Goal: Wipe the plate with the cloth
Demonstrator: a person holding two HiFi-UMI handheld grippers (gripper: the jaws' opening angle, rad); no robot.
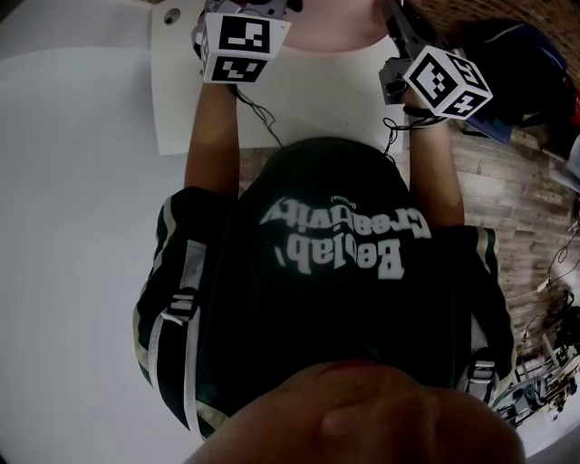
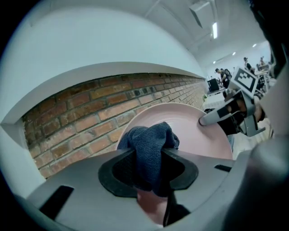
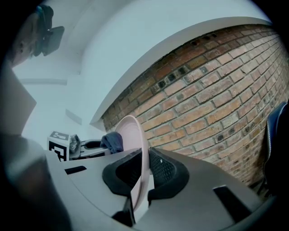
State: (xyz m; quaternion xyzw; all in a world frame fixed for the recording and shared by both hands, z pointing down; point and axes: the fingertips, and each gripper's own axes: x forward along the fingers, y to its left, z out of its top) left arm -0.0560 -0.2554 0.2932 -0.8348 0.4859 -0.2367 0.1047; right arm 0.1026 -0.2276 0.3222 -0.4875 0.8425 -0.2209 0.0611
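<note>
A pink plate (image 2: 189, 131) is held up on edge in front of a brick wall. My right gripper (image 3: 143, 173) is shut on its rim, and the plate (image 3: 135, 149) rises edge-on between the jaws. My left gripper (image 2: 151, 168) is shut on a bunched dark blue cloth (image 2: 151, 149), which rests against the plate's face near its left side. The right gripper view also shows the cloth (image 3: 113, 142) beside the plate. In the head view only the marker cubes of the left gripper (image 1: 237, 45) and right gripper (image 1: 444, 82) show, with a pink strip of plate (image 1: 340, 27) at the top edge.
A brick wall (image 3: 216, 103) stands close behind the plate. A white table (image 1: 181, 82) lies under the left gripper, and wooden floor (image 1: 507, 190) shows at the right. A dark bag (image 1: 517, 72) sits at the upper right. People stand far off in a lit room (image 2: 235, 67).
</note>
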